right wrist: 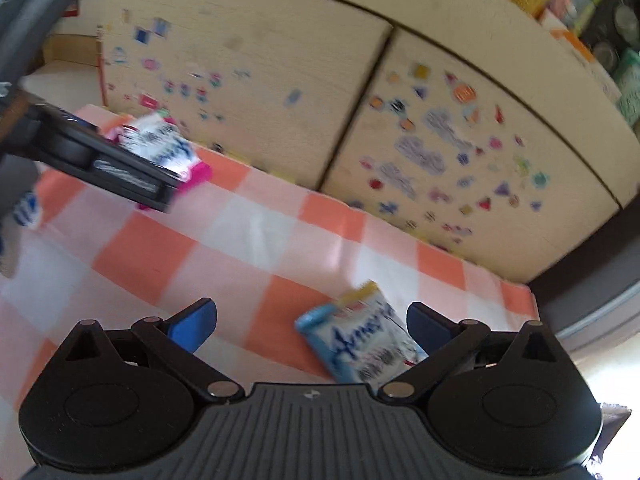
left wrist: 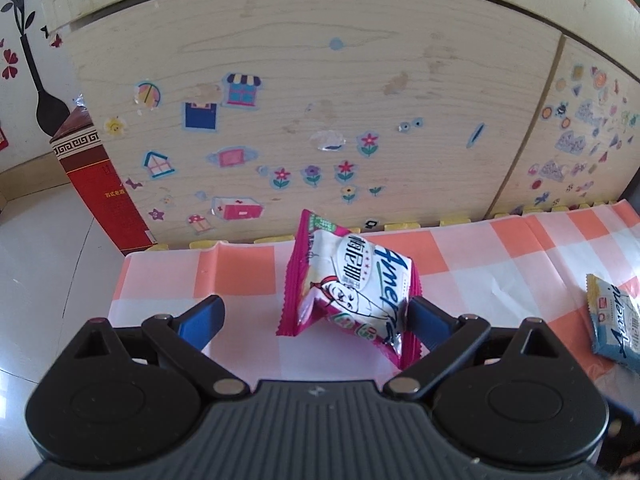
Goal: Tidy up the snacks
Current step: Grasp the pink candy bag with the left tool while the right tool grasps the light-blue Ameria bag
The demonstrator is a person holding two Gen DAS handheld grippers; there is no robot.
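A pink and white snack packet stands tilted on the checked cloth, between the wide-apart blue fingers of my left gripper, leaning against the right finger. The left gripper is open. A blue and white snack packet lies at the right of the left wrist view. In the blurred right wrist view that blue packet lies flat between the spread fingers of my right gripper, close to the right finger; this gripper is open too. The pink packet and the left gripper's body show at the upper left there.
The orange, pink and white checked cloth covers the surface up to a pale wooden cabinet covered in stickers. A red box stands at the cloth's left end on a tiled floor. Shelves with goods are at the upper right.
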